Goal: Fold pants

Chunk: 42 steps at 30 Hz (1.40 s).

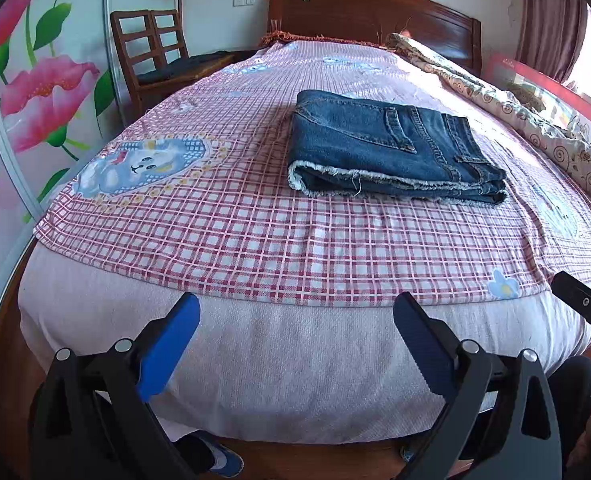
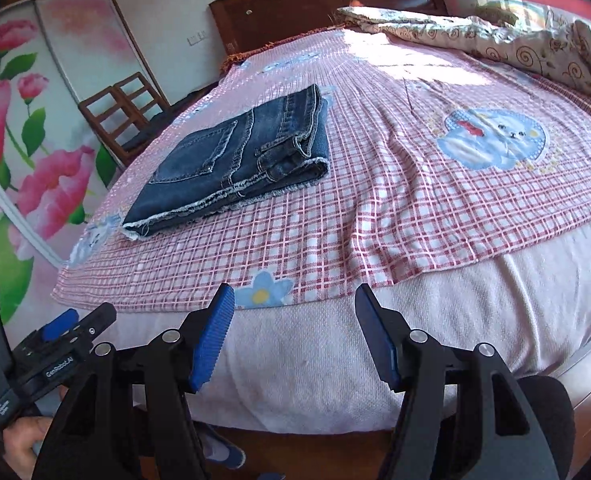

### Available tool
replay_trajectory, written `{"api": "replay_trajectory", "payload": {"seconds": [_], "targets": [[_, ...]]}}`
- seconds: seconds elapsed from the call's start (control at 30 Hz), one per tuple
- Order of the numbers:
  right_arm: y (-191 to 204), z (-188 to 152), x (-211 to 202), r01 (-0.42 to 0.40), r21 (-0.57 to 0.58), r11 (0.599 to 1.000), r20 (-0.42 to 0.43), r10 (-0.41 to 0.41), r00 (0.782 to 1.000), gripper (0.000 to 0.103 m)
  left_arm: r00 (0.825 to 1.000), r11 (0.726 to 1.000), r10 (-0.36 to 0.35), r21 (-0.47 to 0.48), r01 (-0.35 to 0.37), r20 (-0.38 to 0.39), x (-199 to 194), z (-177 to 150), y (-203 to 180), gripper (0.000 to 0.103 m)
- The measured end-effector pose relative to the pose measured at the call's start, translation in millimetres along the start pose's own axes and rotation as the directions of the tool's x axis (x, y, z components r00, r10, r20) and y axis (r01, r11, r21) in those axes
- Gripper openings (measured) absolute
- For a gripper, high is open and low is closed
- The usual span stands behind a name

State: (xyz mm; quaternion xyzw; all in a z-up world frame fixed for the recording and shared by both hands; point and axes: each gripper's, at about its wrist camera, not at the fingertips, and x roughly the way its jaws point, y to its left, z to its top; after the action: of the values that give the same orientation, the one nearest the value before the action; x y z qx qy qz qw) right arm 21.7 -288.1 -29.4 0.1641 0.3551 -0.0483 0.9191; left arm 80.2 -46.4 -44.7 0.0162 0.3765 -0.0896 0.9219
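Your left gripper (image 1: pixel 295 344) and right gripper (image 2: pixel 295 336) hung spread, empty, well short of the folded dark-blue denim pants (image 1: pixel 391 148) on the pink checked bedsheet (image 1: pixel 255 240).

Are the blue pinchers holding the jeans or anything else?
No, nothing is held. The left gripper and right gripper are both open and empty, back over the bed's near edge, while the folded jeans lie alone on the checked sheet.
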Motion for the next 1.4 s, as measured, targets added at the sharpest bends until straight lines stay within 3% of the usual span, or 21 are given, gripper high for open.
{"api": "replay_trajectory", "payload": {"seconds": [0.1,0.3,0.4,0.43,0.6,1.27,1.4], "targets": [[16,4,-15,0.027,-0.103,0.994,0.102,-0.017,0.995,0.062,0.995,1.000,-0.016,0.019,0.015,0.100,-19,3,-4,0.098],[31,7,-32,0.055,-0.200,0.978,0.216,-0.011,0.976,0.062,0.962,0.995,-0.056,0.098,0.030,0.268,-53,5,-20,0.101],[35,6,-34,0.043,-0.204,0.978,0.207,0.000,0.978,0.063,0.968,0.990,-0.063,0.138,0.030,0.243,-52,5,-29,0.101],[35,4,-33,0.044,-0.204,0.978,0.199,-0.002,0.980,0.072,0.972,0.990,-0.058,0.141,0.027,0.225,-49,5,-31,0.101],[42,3,-38,0.064,-0.238,0.969,0.223,-0.010,0.975,0.073,0.986,0.988,-0.024,0.153,-0.001,0.166,-42,3,-37,0.101],[46,-1,-40,0.065,-0.228,0.971,0.217,-0.014,0.976,0.073,0.981,0.993,-0.035,0.115,0.013,0.193,-48,4,-28,0.101],[43,1,-43,0.061,-0.208,0.976,0.230,-0.012,0.973,0.073,0.966,0.993,-0.046,0.113,0.017,0.255,-55,2,-27,0.101]]}}
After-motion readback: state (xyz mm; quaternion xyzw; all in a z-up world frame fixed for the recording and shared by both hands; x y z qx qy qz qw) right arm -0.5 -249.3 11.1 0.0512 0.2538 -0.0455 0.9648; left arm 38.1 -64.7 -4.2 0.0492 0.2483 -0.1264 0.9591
